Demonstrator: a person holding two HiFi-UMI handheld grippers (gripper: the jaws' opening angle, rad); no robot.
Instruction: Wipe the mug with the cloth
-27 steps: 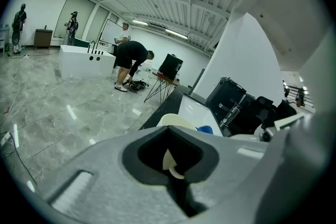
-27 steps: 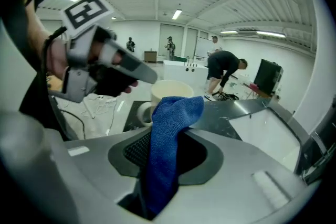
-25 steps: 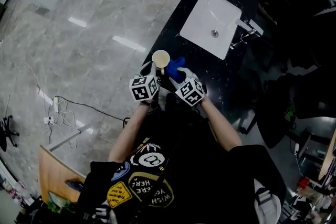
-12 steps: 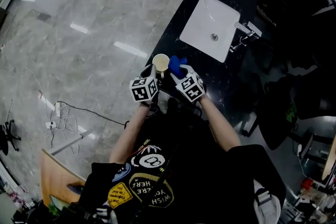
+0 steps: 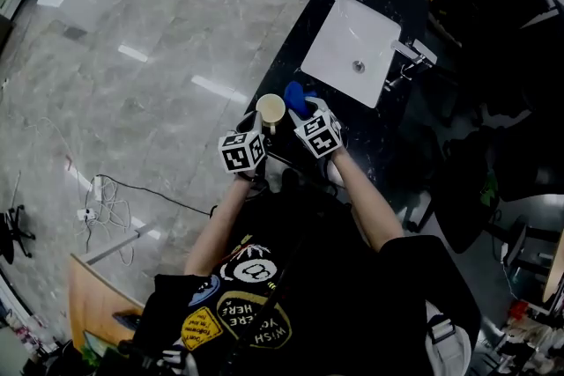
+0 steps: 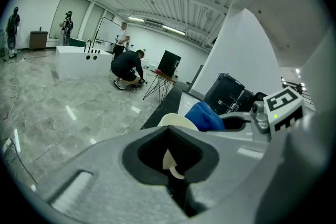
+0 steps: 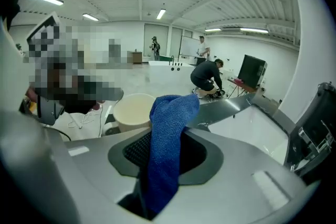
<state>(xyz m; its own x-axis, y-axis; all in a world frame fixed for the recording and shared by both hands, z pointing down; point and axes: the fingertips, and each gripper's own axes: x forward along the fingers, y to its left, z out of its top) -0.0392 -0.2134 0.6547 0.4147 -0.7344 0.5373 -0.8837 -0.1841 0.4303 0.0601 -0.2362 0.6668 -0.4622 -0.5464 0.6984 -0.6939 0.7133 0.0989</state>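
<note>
One cream mug (image 5: 270, 109) just beside blue cloth (image 5: 297, 96)

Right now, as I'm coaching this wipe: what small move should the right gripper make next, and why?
Probably nudge the right gripper toward the cream mug until its blue cloth presses the wall: the cloth sits beside the rim, and the left gripper holds the mug.

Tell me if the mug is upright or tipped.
Upright: the mug has its open mouth facing up, beside the cloth.
</note>
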